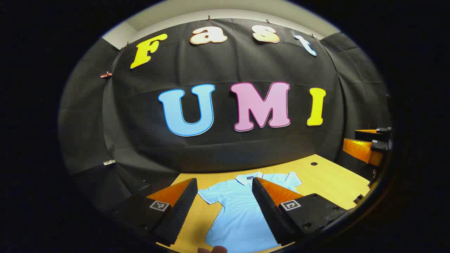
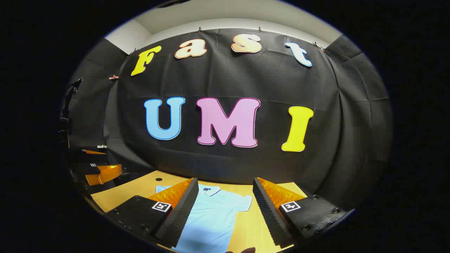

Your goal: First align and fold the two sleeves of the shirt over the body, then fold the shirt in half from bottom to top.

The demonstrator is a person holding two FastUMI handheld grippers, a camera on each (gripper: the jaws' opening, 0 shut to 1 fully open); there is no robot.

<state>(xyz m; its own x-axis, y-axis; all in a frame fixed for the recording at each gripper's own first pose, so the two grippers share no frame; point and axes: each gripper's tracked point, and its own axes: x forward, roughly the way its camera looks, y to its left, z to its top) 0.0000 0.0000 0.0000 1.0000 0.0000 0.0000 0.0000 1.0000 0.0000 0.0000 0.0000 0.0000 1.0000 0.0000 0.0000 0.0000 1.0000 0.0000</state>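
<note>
Lying flat on the wooden table [image 1: 327, 179], the light blue shirt [image 1: 242, 214] is spread face up with its collar [image 1: 248, 178] toward the black cloth wall [image 1: 225, 147] and both short sleeves out to the sides — neither sleeve is folded over the body. In the left gripper view the left gripper [image 1: 225, 200] hangs above the shirt with its two fingers spread wide apart, nothing between them; the shirt's chest and collar show through the gap, and the fingers do not appear to touch the fabric, though the steep angle makes that hard to judge. Far off at the right edge of that view, the other gripper [image 1: 367, 146] is held up above the table's side, its fingers parted too.

From the right gripper view, the right gripper [image 2: 225, 202] likewise hovers with its fingers well apart and empty. Between them lie one sleeve [image 2: 242, 203] of the shirt and bare table — the collar sits just beside the left-hand finger. A small dark hole [image 2: 159, 179] marks the table near its far corner, and the left gripper [image 2: 100, 172] shows at that view's left edge. A fingertip [image 1: 212, 250] of the person peeks in at the bottom of the left gripper view.
</note>
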